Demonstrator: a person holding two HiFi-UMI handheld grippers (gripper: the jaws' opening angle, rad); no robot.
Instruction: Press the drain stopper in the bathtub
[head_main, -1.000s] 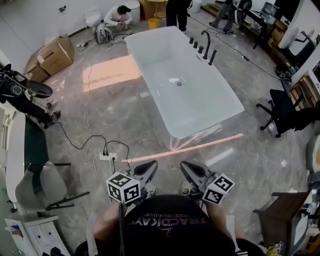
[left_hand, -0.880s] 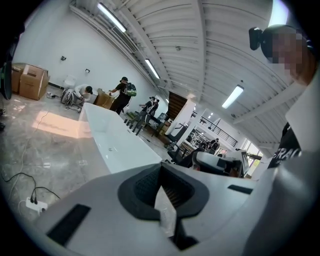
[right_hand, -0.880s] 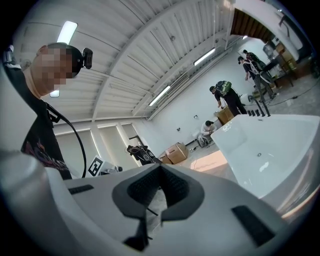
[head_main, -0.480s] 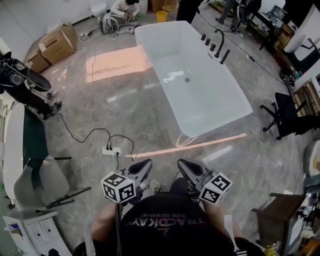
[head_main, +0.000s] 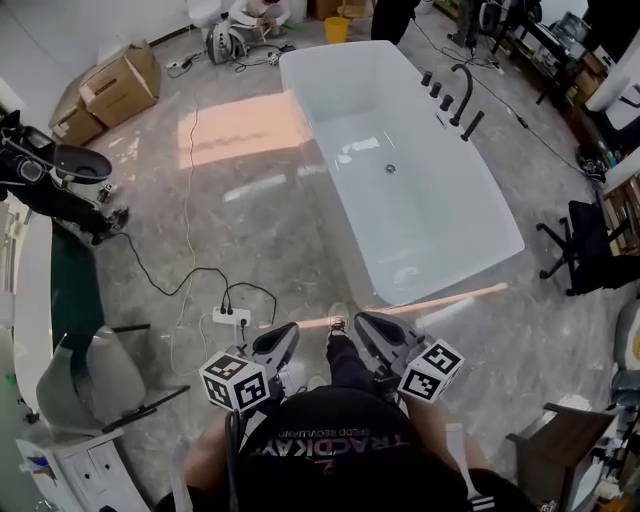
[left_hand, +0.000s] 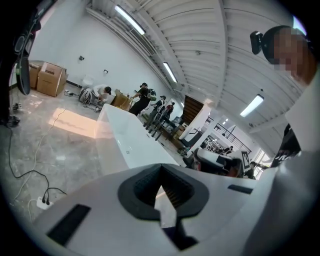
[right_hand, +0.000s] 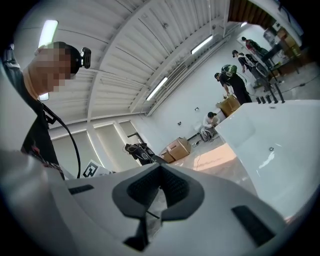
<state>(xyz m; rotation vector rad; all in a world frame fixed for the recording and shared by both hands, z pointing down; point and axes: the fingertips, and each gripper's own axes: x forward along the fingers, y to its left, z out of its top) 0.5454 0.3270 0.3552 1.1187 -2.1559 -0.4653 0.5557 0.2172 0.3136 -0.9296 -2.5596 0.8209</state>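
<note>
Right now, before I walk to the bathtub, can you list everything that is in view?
bathtub: one, white, middle of the floor
drain stopper: one, dark, tub bottom
faucet set: one, black, along the tub's right side
boxes: two, brown, far left
power strip: one, white, floor near the feet
bucket: one, yellow, beyond the tub
office chair: one, black, right
left gripper: grey, jaws together, empty
right gripper: grey, jaws together, empty
</note>
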